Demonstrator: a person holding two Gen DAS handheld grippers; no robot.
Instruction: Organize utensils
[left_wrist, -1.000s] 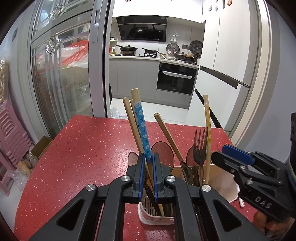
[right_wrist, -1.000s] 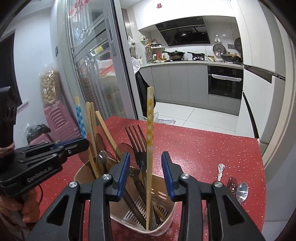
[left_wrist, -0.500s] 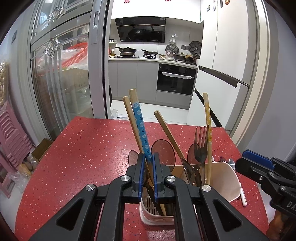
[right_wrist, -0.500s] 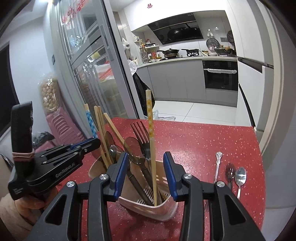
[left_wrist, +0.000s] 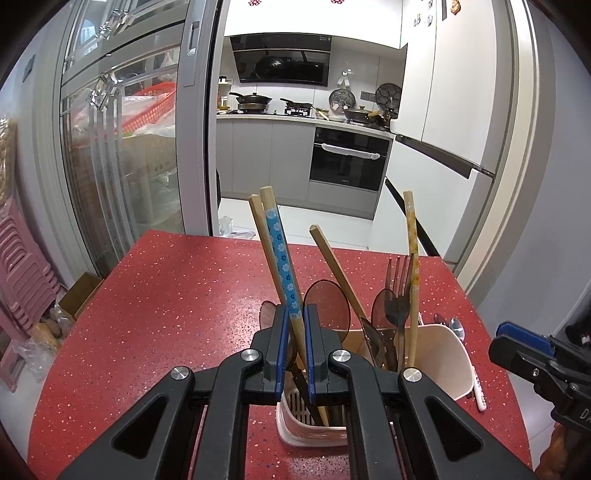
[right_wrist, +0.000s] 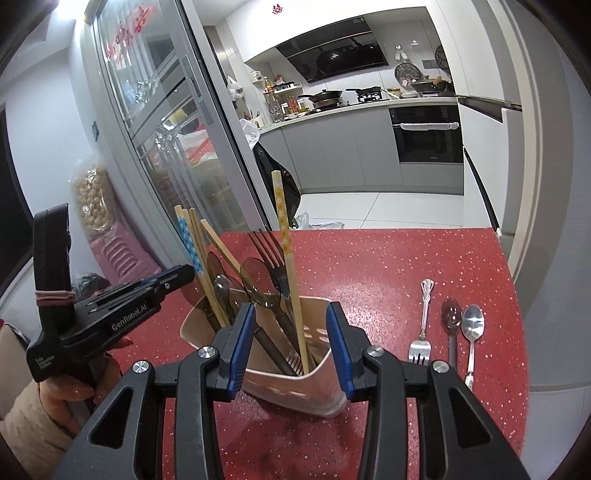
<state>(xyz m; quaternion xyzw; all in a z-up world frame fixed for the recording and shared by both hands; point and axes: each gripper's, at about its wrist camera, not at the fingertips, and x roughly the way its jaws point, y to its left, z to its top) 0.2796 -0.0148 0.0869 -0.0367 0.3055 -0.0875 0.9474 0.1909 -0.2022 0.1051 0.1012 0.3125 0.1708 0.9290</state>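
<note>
A cream utensil holder (left_wrist: 443, 354) (right_wrist: 295, 387) stands on the red table (left_wrist: 177, 295), holding chopsticks, dark forks and dark spoons. My left gripper (left_wrist: 295, 314) (right_wrist: 184, 273) is shut on the blue-flowered chopstick (left_wrist: 280, 258) (right_wrist: 188, 243), whose lower end is inside the holder. The yellow-patterned chopstick (left_wrist: 410, 236) (right_wrist: 282, 221) leans upright in the holder, free of any pad. My right gripper (right_wrist: 290, 310) (left_wrist: 517, 343) is open just in front of the holder, with the jaws wide apart and touching nothing.
To the right of the holder a silver fork (right_wrist: 423, 325), a dark spoon (right_wrist: 451, 317) and a silver spoon (right_wrist: 473, 325) lie on the table. A glass sliding door (left_wrist: 122, 166) is at the left. The table's right edge (right_wrist: 517, 332) is near the spoons.
My right gripper has drawn back and to the right, away from the yellow chopstick it stood around, and rolled a little. The left gripper keeps its grip and has not moved.
</note>
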